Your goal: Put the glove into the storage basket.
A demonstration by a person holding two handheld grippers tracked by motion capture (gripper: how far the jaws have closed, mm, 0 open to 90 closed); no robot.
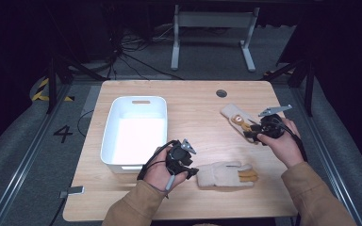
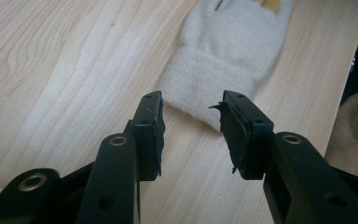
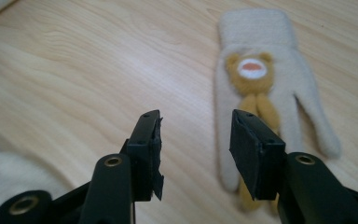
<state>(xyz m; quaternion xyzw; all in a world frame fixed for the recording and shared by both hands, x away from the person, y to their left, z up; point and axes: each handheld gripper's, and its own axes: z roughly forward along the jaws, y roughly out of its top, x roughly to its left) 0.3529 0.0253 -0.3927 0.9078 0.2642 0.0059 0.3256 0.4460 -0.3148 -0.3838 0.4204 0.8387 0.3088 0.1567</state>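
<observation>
Gloves lie apart on my table (image 1: 193,101): near glove (image 1: 226,175) beside my left gripper (image 1: 188,167), bear glove (image 1: 238,120) under my right gripper (image 1: 252,132). Left gripper view: jaws spread, cuff just ahead, untouched. Right gripper view: jaws wide, gripping nothing.

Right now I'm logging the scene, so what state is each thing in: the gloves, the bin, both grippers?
Near glove: flat on the table, cuff toward the left gripper, not gripped.
Far glove: flat, bear face up, not gripped.
White bin: upright, empty.
Left gripper: open, at the near glove's cuff.
Right gripper: open, nothing between its jaws.
</observation>
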